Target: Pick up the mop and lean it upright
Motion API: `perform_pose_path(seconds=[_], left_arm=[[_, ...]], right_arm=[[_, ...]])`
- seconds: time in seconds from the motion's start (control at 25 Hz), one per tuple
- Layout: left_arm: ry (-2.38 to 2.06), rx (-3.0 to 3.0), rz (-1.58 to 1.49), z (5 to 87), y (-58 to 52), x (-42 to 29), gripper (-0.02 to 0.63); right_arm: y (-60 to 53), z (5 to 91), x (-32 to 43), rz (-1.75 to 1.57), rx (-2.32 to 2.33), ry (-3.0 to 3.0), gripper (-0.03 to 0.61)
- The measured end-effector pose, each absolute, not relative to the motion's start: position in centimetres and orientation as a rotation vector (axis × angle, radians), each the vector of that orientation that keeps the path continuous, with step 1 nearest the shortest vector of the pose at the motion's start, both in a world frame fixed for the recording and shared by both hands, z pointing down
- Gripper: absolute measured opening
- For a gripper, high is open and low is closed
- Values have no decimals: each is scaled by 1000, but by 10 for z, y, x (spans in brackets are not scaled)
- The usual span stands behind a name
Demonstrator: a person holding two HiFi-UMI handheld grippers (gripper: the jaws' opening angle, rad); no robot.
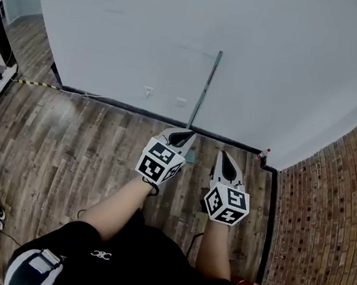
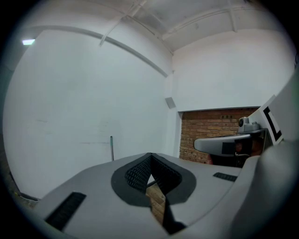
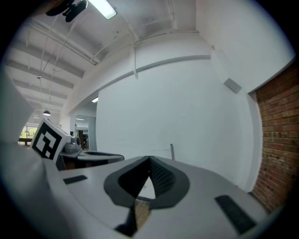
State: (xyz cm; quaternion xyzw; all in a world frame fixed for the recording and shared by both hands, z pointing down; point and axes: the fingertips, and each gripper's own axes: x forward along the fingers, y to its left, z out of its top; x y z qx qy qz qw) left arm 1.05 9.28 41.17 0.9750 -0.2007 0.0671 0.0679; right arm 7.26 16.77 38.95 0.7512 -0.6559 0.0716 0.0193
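Mop (image 1: pixel 206 87): it stands propped against the white wall (image 1: pixel 128 28), a thin, straight, grey-green pole that tilts slightly, its top to the right of its foot as the head view shows it. The pole is plain and slim from end to end. Its foot comes down to the wooden plank floor (image 1: pixel 66 150) at the black baseboard (image 1: pixel 124 106); a small greenish piece at the bottom peeps out just beside the left gripper, which hides the rest of the mop's lower end. In the left gripper view the pole's upper part (image 2: pixel 111 148) rises as a short dark line against the wall, and the right gripper view shows it (image 3: pixel 172 151) the same way, just above the jaws.

Nearest the mop is the left gripper (image 1: pixel 186 133) (image 2: pixel 150 155), its tip pointing at the pole's lower end; whether it touches cannot be told. Its jaws are pressed together at the tips with nothing between them. Just to its right is the right gripper (image 1: pixel 224 154) (image 3: pixel 149 159), clear of the mop, jaws likewise closed and empty.

Further right, a brick wall (image 1: pixel 326 210) meets the white one at the corner.
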Motion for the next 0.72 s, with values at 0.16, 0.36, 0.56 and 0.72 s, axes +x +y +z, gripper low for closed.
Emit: perform_pose_path(seconds=[0.16,0.36,0.56,0.72], left_arm=[[-561,2951,175,399,29,27,-9],[-524,2948,169,395,-43,38,-9],[-498,2929,182,406,-89,51,-9],[-467,2925,227,421,-105,68,-9]], right_arm=[[104,380,86,200,2342,-2015,13],[33,379,95,216,2363,-1982,14],[-7,392,108,233,2380,-1922,13],[-26,404,131,277,2410,-1895,13]])
